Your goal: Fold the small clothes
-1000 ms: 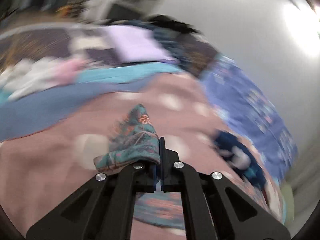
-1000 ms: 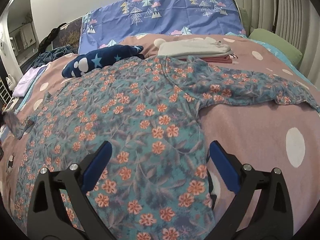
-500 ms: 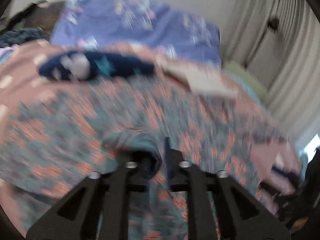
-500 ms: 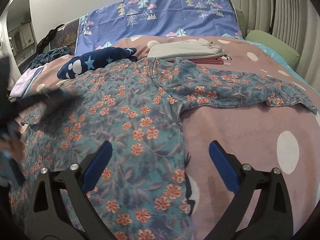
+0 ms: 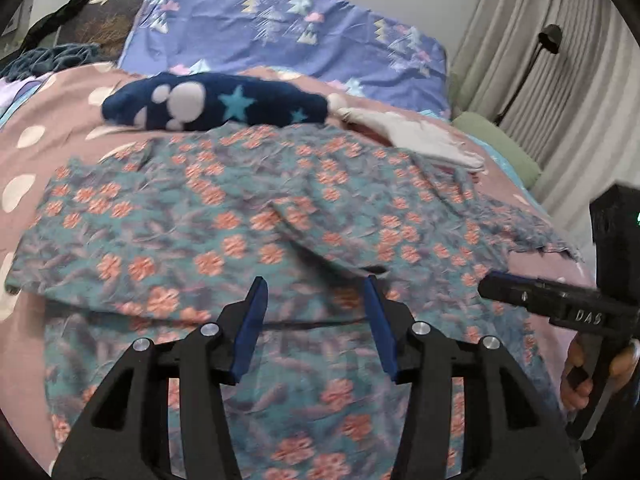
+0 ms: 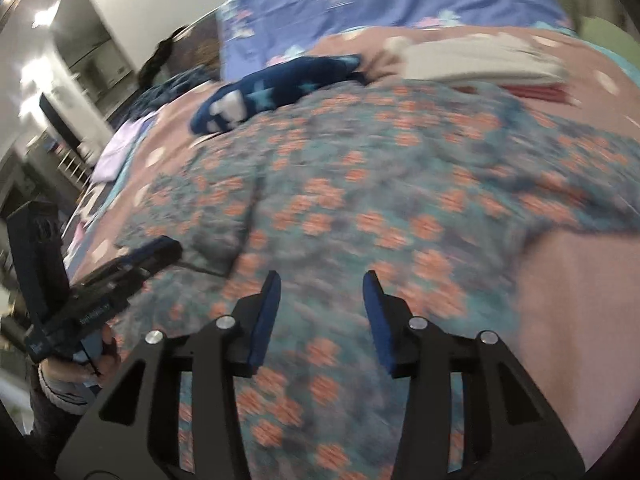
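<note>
While hovering over the bed (image 5: pixel 60 120), left claw (image 5: pixel 316 312) spread, blue pads (image 5: pixel 256 312) apart, nothing between them. Floral garment (image 5: pixel 240 216) directly below and ahead of left claw, lying on pink dotted bedcover; left sleeve folded over onto the body, fold edge just ahead of the claw tips. Right sleeve stretched out flat, ahead and right of left claw, ragged cuff near the bed edge. Navy star-print plush item (image 5: pixel 216 100) beyond the garment, touching its far edge. Folded pale clothes stack (image 5: pixel 420 140) ahead-right, just beside the navy item. Blue tree-print pillow (image 5: pixel 288 36) farthest ahead, against the wall. Curtain (image 5: pixel 560 80) far right.

Right claw (image 6: pixel 320 312) also spread, pads (image 6: pixel 268 312) apart, empty, above the same garment (image 6: pixel 380 208). Right-wrist view motion-blurred, fine detail unreadable. Bare bedcover (image 6: pixel 580 300) right of right claw, under the sleeve's lower edge. Navy item (image 6: pixel 272 92) ahead-left, pale stack (image 6: pixel 480 60) ahead-right.

Cross views: right claw (image 5: pixel 516 292) visible at right of left claw, hand (image 5: pixel 588 372) on its grip; left claw (image 6: pixel 152 256) visible at left of right claw, over the folded sleeve edge, hand (image 6: pixel 80 364) below it. Claws side by side, apart, neither touching fabric as far as visible.
</note>
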`<move>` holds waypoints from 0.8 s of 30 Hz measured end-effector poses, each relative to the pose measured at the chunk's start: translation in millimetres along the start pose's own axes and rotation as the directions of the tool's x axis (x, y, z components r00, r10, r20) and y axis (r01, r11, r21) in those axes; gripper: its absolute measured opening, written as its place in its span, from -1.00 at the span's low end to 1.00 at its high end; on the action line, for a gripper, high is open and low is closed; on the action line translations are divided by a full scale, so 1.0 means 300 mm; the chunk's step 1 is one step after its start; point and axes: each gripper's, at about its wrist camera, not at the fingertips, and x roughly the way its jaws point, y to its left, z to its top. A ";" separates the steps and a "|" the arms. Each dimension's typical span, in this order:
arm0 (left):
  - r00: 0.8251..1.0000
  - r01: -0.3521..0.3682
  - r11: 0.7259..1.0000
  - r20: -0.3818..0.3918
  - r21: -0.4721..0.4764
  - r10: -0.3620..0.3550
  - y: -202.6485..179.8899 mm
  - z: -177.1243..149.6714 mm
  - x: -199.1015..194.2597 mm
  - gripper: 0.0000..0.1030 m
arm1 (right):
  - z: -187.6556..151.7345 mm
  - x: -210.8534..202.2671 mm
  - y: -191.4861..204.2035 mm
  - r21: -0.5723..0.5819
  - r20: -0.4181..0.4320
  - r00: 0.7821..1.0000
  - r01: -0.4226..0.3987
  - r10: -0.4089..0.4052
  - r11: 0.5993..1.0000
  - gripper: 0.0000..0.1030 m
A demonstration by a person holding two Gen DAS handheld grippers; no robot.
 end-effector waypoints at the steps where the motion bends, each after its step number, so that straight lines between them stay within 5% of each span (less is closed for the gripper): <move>1: 1.000 -0.008 1.000 -0.010 -0.012 0.008 0.008 -0.003 0.004 -0.03 | 0.013 0.015 0.018 -0.013 -0.009 1.000 -0.006 0.006 1.000 -0.13; 6: 0.992 -0.125 0.992 0.018 0.030 0.125 0.025 -0.030 -0.028 -0.01 | 0.049 0.088 0.158 -0.125 -0.060 0.998 -0.043 0.036 0.991 0.01; 11: 0.979 -0.203 0.978 0.005 -0.038 0.203 0.117 -0.064 -0.050 0.18 | 0.024 0.154 0.322 -0.302 -0.058 0.998 -0.032 0.015 0.953 0.24; 12: 0.976 -0.217 0.975 -0.004 -0.050 0.217 0.131 -0.066 -0.046 0.18 | 0.024 0.179 0.348 -0.330 -0.048 0.998 0.016 -0.033 0.944 0.19; 14: 0.975 -0.224 0.972 -0.009 -0.072 0.224 0.150 -0.064 -0.045 0.18 | 0.046 0.245 0.359 -0.349 -0.022 0.986 0.149 -0.167 0.925 -0.60; 15: 0.974 -0.227 0.971 -0.003 -0.071 0.227 0.150 -0.064 -0.049 0.18 | 0.061 0.257 0.340 -0.323 -0.031 0.984 0.157 -0.177 0.933 -0.85; 17: 0.973 -0.231 0.972 0.016 -0.052 0.232 0.145 -0.064 -0.062 0.18 | 0.108 0.235 0.213 -0.122 -0.055 0.994 0.090 -0.097 0.988 -0.85; 20: 0.972 -0.234 0.971 0.012 -0.046 0.235 0.158 -0.066 -0.062 0.20 | 0.127 0.180 0.039 0.080 -0.055 0.998 -0.009 0.013 0.997 -0.81; 24: 0.970 -0.243 0.968 -0.009 -0.067 0.243 0.179 -0.061 -0.044 0.20 | 0.109 0.155 -0.065 0.144 -0.090 0.993 -0.068 0.082 0.987 -0.25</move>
